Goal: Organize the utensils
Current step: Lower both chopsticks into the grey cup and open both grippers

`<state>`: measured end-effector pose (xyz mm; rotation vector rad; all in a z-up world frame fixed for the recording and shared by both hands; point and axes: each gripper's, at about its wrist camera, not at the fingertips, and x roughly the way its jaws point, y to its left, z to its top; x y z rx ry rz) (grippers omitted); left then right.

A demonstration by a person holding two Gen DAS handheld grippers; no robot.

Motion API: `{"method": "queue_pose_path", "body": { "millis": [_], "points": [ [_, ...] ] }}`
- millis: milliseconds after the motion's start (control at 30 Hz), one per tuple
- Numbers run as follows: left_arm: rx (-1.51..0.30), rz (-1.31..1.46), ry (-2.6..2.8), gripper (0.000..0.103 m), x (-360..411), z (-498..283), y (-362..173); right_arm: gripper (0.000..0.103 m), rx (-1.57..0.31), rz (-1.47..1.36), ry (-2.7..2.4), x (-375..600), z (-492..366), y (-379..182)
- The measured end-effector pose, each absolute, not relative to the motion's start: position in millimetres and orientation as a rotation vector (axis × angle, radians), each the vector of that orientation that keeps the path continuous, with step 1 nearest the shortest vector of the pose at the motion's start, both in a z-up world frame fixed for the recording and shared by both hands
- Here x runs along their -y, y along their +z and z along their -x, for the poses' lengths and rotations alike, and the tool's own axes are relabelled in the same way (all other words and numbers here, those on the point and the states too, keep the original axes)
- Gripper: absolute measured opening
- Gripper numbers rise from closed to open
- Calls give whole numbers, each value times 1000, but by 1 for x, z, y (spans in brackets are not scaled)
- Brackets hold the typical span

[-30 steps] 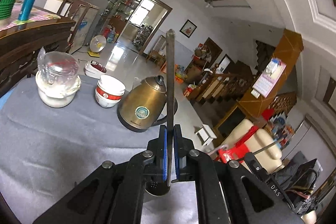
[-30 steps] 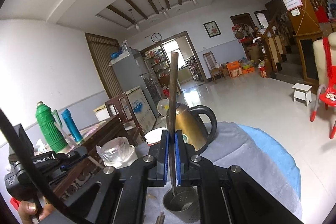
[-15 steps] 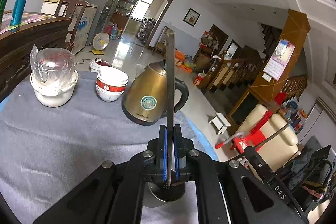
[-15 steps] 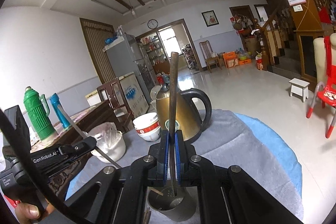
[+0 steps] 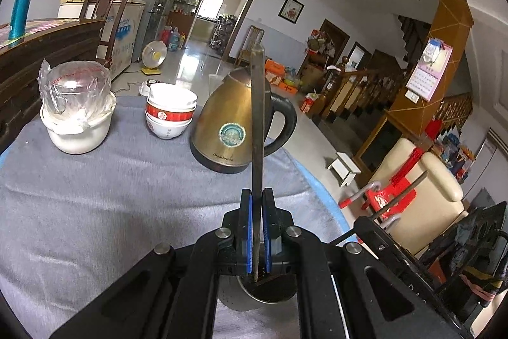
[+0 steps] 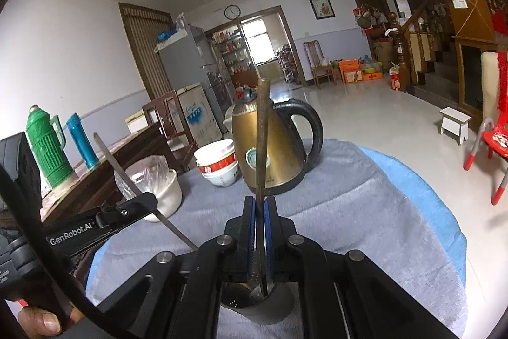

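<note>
Both utensils are standing nearly upright, long axes running vertically. The left gripper (image 5: 256,231) is clamping a flat grey handle (image 5: 257,129), its lower end dipping into the metal cup (image 5: 254,296) on the grey cloth (image 5: 111,196). The right gripper (image 6: 259,235) is pinching a thin brownish handle (image 6: 262,142), likewise reaching down into the cup (image 6: 263,305). Both utensil heads are hiding behind the fingers and inside the cup, so what kind they are cannot be told. In the right view the left gripper (image 6: 139,205) is showing with its utensil (image 6: 127,180) leaning. The kettle (image 5: 228,129) and bowls (image 5: 170,110) are sitting behind.
</note>
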<state>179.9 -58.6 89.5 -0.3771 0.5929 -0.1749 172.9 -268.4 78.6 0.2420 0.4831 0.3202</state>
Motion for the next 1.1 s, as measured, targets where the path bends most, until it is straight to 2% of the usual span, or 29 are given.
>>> {"method": "queue_pose_path", "body": {
  "millis": [500, 833, 867, 900, 933, 1000, 1100],
  "points": [
    [-675, 331, -181, 6, 69, -186, 67, 6, -586, -201, 329, 258, -184, 51],
    [-720, 323, -170, 6, 68, -186, 63, 8, -620, -206, 338, 257, -189, 51],
    [-721, 322, -161, 9, 68, -186, 64, 8, -624, -206, 336, 257, -189, 51],
    [-724, 323, -153, 21, 67, -186, 66, 8, -628, -207, 335, 257, -189, 52],
    [-726, 335, -151, 26, 65, -186, 68, 8, -630, -207, 334, 257, -189, 52],
    [-711, 360, -145, 42, 60, -182, 73, 8, -632, -198, 328, 256, -188, 56],
    [-681, 375, -128, 46, 50, -173, 85, 8, -618, -194, 311, 257, -184, 64]
  ]
}}
